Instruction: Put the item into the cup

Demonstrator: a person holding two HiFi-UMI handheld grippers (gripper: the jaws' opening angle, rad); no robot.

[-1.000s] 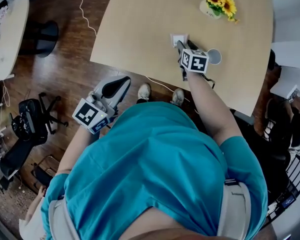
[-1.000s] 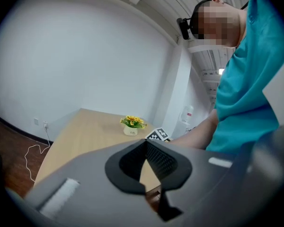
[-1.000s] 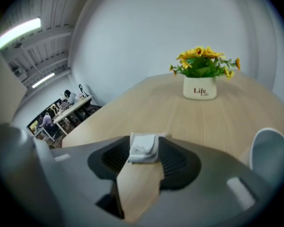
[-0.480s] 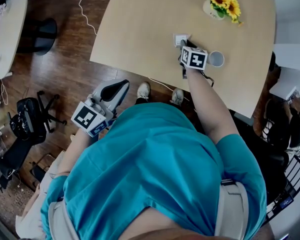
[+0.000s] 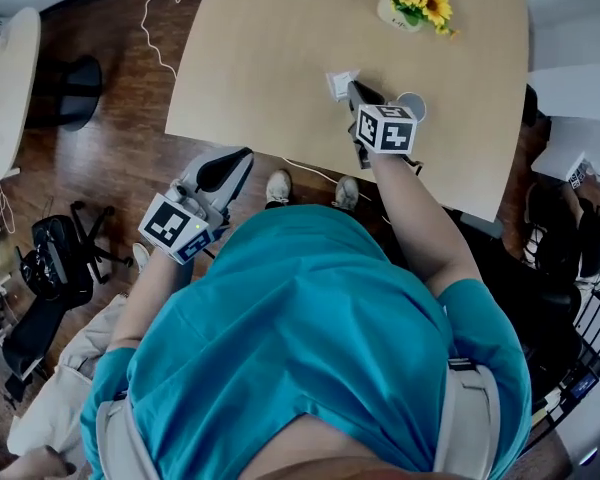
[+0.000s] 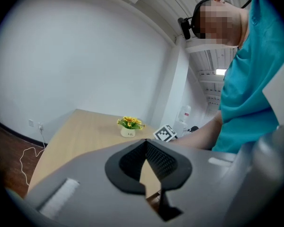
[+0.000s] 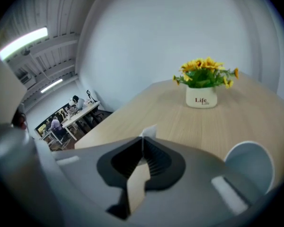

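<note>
So, roughly halfway by the look of it. The right tool has just been closing & its jaws are pressed together on the item, a thin pale flat piece w/ one edge poking up past the tips. Pick-up thus looks done. Whether the item is fully clear of the bench can't be told from these views.

The cup stands upright on the bench just beside the right tool, to its right in the right gripper view. Its mouth faces up & nothing shows inside, as far as the visible part goes. In the head view it's mostly hidden behind the tool's marker cube. A flower pot sits further back, well apart from cup & item, so not in the way.

The left tool is held off the bench edge, over the floor, jaws together w/ nothing btw them. It has no part in the job.

Left to do, as a judgement: carry the item sideways over the cup's mouth, then open the jaws so it drops in. A short move, since the cup is near.
</note>
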